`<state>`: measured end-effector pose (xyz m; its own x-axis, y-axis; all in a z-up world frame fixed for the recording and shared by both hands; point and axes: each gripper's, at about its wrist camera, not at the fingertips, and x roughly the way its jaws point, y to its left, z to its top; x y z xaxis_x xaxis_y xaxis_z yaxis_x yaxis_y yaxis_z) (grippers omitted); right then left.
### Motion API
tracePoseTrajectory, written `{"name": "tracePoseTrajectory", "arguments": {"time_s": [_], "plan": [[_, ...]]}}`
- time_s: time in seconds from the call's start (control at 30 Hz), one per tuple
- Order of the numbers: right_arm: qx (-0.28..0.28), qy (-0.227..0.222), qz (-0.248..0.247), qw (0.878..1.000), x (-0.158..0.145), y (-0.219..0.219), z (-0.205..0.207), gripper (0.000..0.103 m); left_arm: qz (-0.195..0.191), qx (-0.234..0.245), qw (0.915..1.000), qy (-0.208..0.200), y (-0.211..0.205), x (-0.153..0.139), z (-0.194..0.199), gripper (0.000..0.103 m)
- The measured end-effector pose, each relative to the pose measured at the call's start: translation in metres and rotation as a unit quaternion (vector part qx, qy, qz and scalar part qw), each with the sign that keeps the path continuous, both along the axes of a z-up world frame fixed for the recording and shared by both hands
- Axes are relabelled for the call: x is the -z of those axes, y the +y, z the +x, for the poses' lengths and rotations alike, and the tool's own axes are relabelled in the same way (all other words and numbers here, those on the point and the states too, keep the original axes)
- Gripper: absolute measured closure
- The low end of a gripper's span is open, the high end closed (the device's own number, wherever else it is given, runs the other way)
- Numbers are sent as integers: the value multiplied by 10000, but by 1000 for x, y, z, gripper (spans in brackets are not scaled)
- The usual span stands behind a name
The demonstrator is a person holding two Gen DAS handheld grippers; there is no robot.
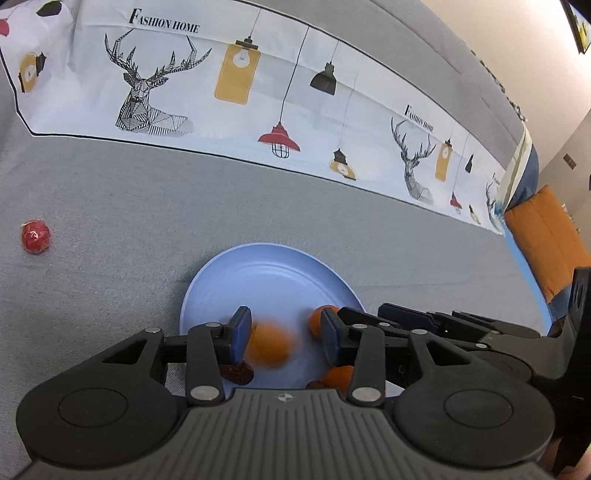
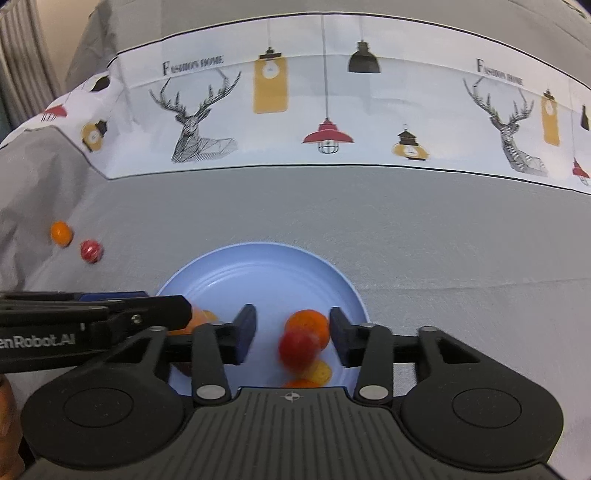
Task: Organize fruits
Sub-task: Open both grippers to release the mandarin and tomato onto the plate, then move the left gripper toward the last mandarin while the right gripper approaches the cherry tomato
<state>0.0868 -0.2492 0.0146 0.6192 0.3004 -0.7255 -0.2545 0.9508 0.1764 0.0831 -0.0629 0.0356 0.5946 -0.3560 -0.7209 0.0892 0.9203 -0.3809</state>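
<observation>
Grey cloth [image 1: 110, 206] lies bare around the blue plate [image 1: 266, 266], both grippers [image 1: 284, 336] [image 2: 291, 338] released above it

Surface: you work over a grey cloth [image 1: 110, 192] spread wide and fairly flat.
Printed band: a white strip [image 1: 258, 92] crosses the cloth beyond you, showing stag heads, hanging lamps and "FASHION HOME".
Right side: you see an orange cushion [image 1: 546, 236] beside blue fabric.
Wall: pale and plain [image 1: 535, 33], upper right.
Left side: a pleated grey curtain [image 2: 22, 55] hangs there.
</observation>
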Motion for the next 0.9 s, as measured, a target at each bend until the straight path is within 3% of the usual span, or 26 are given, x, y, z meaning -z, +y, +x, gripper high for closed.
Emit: {"name": "tracePoseTrajectory", "arguments": {"time_s": [0.33, 0.47, 0.57, 0.83, 0.9], "plan": [[116, -105, -57, 9999, -2, -1, 0, 51, 149, -17, 9998, -116, 1, -4, -1, 57], [200, -184, -47, 9996, -5, -2, -1, 51, 312, -120, 9993, -195, 6, -7, -2, 78], [252, -228, -15, 9994, -6, -1, 0, 51, 450, -303, 9981, -300, 13, -11, -3, 83], [261, -406, 183, 9987, -15, 10, 3, 52, 1273, -917, 9861, -546, 51, -39, 26, 83], [161, -474, 288, 9983, -18, 17, 3, 60, 1412, -1163, 9811, -637, 69, -45, 41, 83]]}}
